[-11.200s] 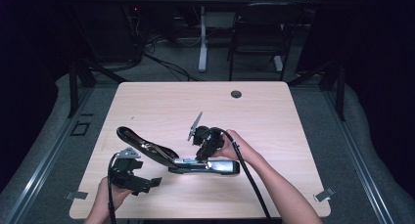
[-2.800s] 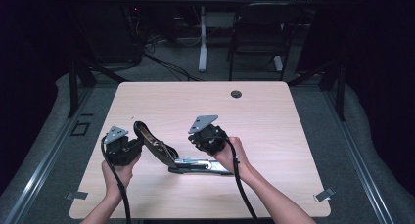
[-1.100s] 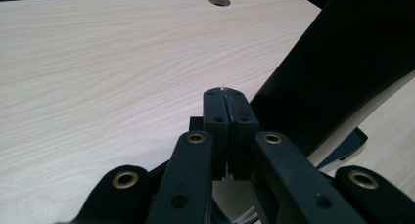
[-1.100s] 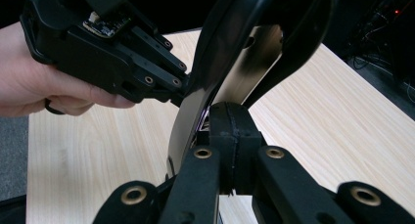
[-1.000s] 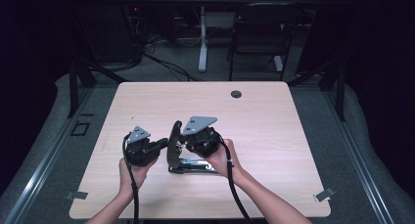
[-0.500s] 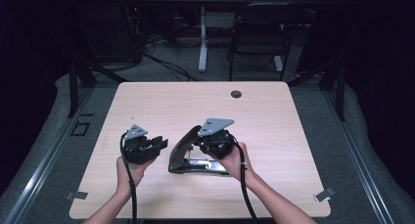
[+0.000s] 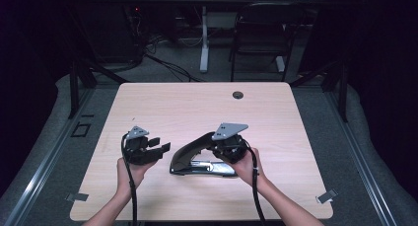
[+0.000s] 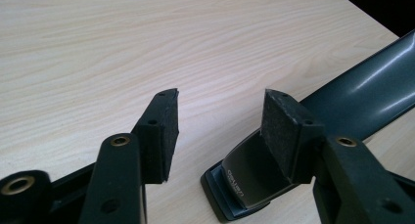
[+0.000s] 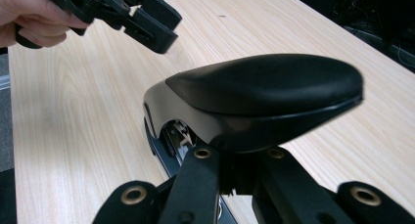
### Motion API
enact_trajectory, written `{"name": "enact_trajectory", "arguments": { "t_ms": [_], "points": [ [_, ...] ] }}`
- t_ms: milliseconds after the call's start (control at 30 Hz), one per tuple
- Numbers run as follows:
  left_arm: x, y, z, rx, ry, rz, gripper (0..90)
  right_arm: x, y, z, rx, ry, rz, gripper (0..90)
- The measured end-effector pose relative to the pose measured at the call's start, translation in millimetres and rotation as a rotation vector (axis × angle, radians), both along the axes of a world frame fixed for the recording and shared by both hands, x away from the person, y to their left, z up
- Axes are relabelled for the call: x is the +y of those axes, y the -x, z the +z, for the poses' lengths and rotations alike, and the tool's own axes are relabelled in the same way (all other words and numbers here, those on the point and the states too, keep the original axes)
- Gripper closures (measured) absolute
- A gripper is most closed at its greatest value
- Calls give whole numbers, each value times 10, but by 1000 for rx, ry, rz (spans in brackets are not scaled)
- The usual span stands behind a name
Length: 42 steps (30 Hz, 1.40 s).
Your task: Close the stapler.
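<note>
A large black stapler point(image 7: 197, 159) lies on the table's near middle, its arm raised partway over the metal base. My right gripper point(image 7: 224, 147) sits at the arm's right end, its jaws drawn together on the stapler point(image 9: 264, 92) from below. To the stapler's left, my left gripper point(image 7: 160, 148) is held just off its front end. Its jaws have just been opening and now stand apart with nothing between the pads point(image 8: 166, 126). The stapler's front end point(image 8: 244, 180) lies just beyond the left gripper point(image 8: 220, 106). The left gripper point(image 9: 147, 18) also shows in the right gripper view.
The light wood table point(image 7: 197, 102) has a small dark cable hole point(image 7: 238, 94) near its far edge. A chair point(image 7: 261, 33) and cables stand on the floor behind the table. Tape marks point(image 7: 326, 196) lie by the near corners.
The left gripper has let go of the stapler's arm and opened. The right gripper has moved right and down, bringing the arm from nearly upright to a low slant.
</note>
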<state>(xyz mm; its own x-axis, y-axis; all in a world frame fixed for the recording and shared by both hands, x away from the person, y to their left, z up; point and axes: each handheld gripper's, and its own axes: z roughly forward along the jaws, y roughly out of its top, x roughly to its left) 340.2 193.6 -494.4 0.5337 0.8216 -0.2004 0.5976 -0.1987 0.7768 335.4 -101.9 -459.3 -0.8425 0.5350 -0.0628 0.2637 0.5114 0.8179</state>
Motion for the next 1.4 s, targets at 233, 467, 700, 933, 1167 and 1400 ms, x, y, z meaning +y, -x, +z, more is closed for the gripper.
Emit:
{"name": "enact_trajectory", "arguments": {
  "t_ms": [233,467,700,933,1167,1400],
  "points": [
    [-12,-9,-27,13,-18,-9,405,-105,23,-61,-7,14,-22,900],
    [42,-21,-40,30,-29,-18,283,-173,41,-131,-5,31,-39,900],
    [95,-35,-72,49,-25,-17,167,-246,48,-219,-7,62,-58,900],
    [106,-40,-93,60,-25,-23,157,-321,63,-352,0,96,-73,900],
    [117,-42,-106,65,-22,-23,149,-387,45,-478,28,133,-90,885],
    [145,-50,-129,76,-25,-29,138,-486,-2,-623,65,162,-114,890]
  ]
}}
